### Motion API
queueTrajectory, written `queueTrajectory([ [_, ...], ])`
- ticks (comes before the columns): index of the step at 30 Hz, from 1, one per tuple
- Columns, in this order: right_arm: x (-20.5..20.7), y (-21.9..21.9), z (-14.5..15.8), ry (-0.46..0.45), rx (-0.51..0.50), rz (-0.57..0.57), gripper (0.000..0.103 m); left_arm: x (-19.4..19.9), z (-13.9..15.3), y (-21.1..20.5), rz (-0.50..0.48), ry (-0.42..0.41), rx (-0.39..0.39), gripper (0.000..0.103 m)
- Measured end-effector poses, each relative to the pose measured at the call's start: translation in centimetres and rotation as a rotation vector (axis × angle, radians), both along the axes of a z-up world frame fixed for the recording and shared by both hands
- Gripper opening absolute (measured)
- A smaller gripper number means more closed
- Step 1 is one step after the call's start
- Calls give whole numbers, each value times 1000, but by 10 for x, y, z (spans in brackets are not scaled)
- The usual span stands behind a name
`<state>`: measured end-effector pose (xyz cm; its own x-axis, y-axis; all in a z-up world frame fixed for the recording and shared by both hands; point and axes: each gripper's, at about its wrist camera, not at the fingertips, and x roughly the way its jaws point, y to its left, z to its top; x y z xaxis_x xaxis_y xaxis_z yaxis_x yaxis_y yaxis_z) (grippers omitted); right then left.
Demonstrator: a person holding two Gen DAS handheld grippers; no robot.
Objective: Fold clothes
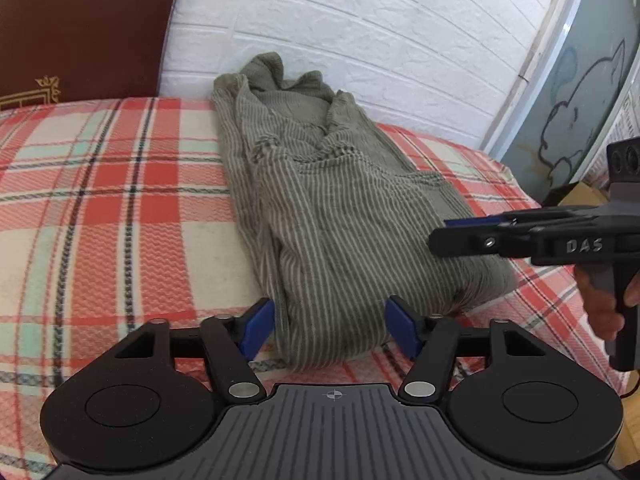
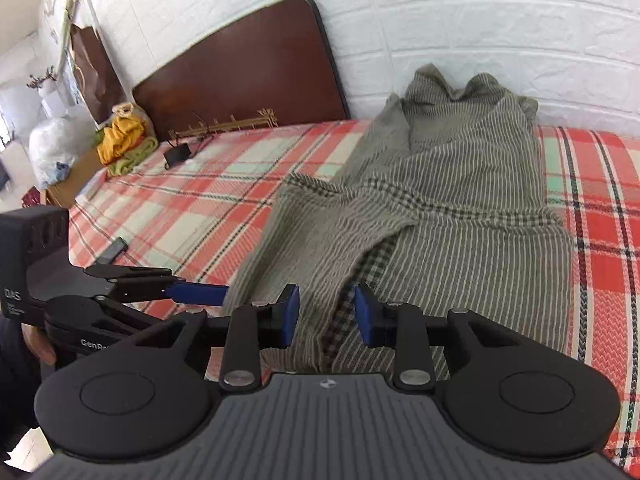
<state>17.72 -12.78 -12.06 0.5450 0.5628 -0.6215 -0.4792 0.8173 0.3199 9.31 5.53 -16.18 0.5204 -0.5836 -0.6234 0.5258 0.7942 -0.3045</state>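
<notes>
Garment (image 1: 320, 208): striped grey-green, folded lengthwise on plaid bed (image 1: 100, 200), far end against white wall (image 1: 360, 20) | left gripper (image 1: 330, 326): fingers apart, astride near hem, no squeeze | right gripper (image 2: 326, 314): fingers apart over near edge, gripping nothing

"DAS" stands on the right gripper (image 1: 448, 236); "DAS", "GenRo" on the left gripper (image 2: 218, 294).

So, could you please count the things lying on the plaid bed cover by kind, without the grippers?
Striped grey-green garment: 1
Small black things on the plaid bed cover: 2, one near the headboard, one nearer; I cannot tell what they are
Total: 3
</notes>
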Motion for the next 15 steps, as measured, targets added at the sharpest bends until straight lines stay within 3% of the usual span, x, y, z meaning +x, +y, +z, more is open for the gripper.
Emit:
queueTrajectory([
  [2, 2, 3, -4, 27, 1, -3, 30, 3, -3, 0, 3, 0, 23, 16],
  [3, 4, 0, -4, 30, 18, -8, 7, 5, -4, 3, 2, 8, 16, 11],
  [5, 7, -4, -2, 35, 51, -19, 1, 8, -4, 13, 16, 29, -17, 5],
  [8, 12, -11, -1, 46, 100, -36, 1, 13, -8, 25, 47, 65, -46, 4],
  [13, 30, -21, -31, 182, 162, -121, 1, 18, -16, 24, 63, 87, -51, 4],
  [15, 33, -25, -34, 192, 188, -148, 1, 18, -14, 26, 72, 87, -48, 16],
])
